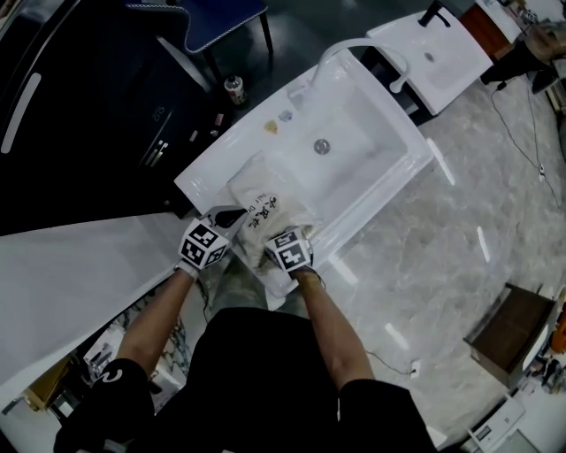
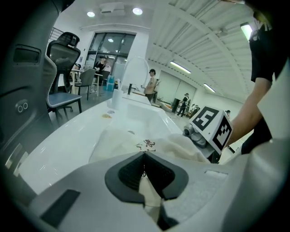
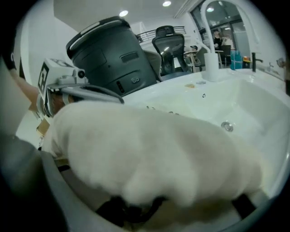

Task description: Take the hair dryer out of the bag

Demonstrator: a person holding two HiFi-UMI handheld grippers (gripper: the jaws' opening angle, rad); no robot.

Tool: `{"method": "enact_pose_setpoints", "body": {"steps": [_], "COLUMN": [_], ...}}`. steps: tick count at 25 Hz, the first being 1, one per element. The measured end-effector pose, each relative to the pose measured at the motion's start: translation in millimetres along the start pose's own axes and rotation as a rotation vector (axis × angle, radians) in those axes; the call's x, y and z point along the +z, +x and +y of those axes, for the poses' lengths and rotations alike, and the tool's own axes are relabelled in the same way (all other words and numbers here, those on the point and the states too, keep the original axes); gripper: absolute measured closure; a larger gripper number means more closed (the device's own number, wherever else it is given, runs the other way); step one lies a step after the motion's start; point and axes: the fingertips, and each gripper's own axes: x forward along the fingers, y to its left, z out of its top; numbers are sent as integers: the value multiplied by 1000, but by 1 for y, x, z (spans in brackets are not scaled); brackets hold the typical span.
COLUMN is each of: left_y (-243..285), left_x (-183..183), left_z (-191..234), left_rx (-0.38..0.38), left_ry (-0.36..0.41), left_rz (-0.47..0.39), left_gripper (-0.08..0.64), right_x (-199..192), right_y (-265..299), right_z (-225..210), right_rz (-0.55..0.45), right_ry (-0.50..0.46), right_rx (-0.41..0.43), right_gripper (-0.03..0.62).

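Observation:
A cream cloth bag (image 1: 265, 208) with black print lies over the near-left rim of a white sink (image 1: 371, 172). The hair dryer is not visible anywhere. My left gripper (image 1: 228, 218) is at the bag's left edge, and in the left gripper view its jaws (image 2: 145, 170) are shut on a fold of the cream cloth (image 2: 131, 140). My right gripper (image 1: 285, 234) sits at the bag's near end. Its jaws stand wide, and the bulging bag (image 3: 154, 149) fills the space between them, blurred. A dark shape low in that view cannot be made out.
The sink has a drain (image 1: 322, 146) and a curved white faucet (image 1: 363, 49). A dark cabinet (image 1: 80, 106) stands left, a chair (image 1: 221, 22) behind, and a second basin (image 1: 433, 53) at the far right. A white counter (image 1: 71, 274) runs along my left. People stand far off.

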Motion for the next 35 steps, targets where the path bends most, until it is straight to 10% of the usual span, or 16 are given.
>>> {"method": "enact_pose_setpoints", "body": {"steps": [13, 35], "left_y": [6, 36], "left_x": [-8, 22], "left_z": [9, -26], "left_rx": [-23, 100], "left_ry": [8, -20], "left_rz": [18, 4], "left_gripper": [560, 560], "right_x": [-5, -60], "right_y": [6, -152], "right_z": [0, -24], "right_rz": [82, 6], "right_ry": [12, 10], "right_rx": [-27, -26], "right_gripper": [391, 402]}}
